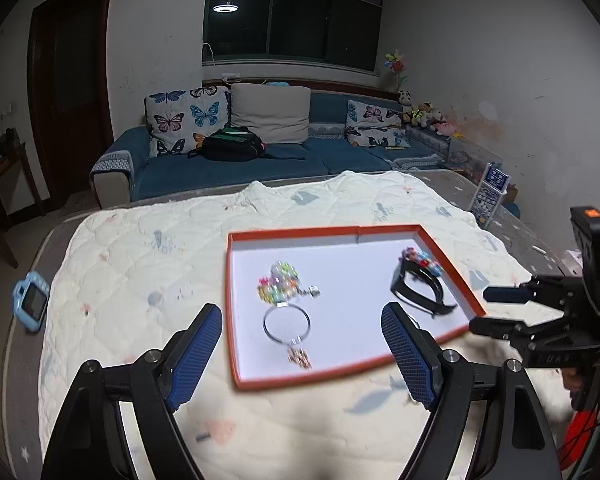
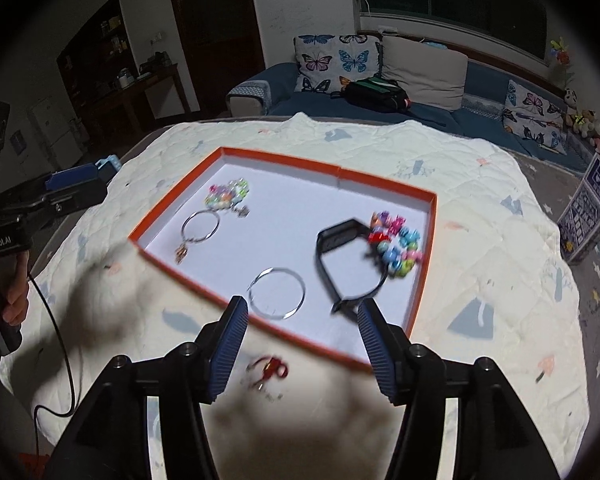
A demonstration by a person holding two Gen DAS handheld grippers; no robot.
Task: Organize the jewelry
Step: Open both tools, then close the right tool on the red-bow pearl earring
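An orange-rimmed white tray lies on a quilted cream blanket. It holds a colourful bead bracelet, a silver ring with a charm, a black band and more coloured beads. A second silver ring lies near the tray's front edge. A small red piece lies on the blanket outside the tray. My left gripper is open above the tray's front. My right gripper is open over the tray's front rim.
A blue toy device lies at the blanket's left edge. A patterned box stands at the right. A blue sofa with a black bag is behind.
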